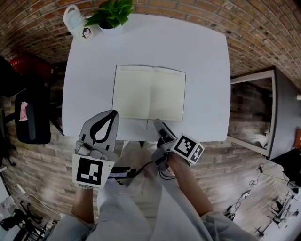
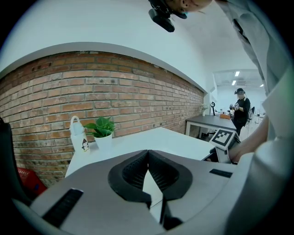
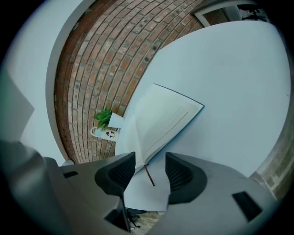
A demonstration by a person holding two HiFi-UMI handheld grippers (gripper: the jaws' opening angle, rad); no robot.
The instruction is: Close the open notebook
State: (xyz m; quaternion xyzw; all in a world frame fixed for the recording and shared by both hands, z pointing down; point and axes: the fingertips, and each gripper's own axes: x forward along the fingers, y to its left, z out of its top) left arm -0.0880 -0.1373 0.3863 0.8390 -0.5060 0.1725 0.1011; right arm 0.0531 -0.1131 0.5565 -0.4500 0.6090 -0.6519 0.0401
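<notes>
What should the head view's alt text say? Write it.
An open notebook lies flat on a white table. The left gripper and right gripper point at its near edge; a potted plant and white bottle stand at the far-left corner.

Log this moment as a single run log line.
notebook: open on table | left gripper: shut, empty | right gripper: open, by notebook's near edge, not gripping

White desk (image 1: 207, 70) set against brick wall (image 2: 115, 92); top square, corners rounded. Open notebook (image 1: 149, 92) laid flat near middle, closer to front edge, pale pages up. Thin ribbon bookmark (image 3: 149, 175) trailed from spine onto desk top toward front edge. Potted plant (image 1: 112, 14) and white handled bottle (image 1: 77, 22) stood side by side at far left corner, well apart from notebook.
</notes>
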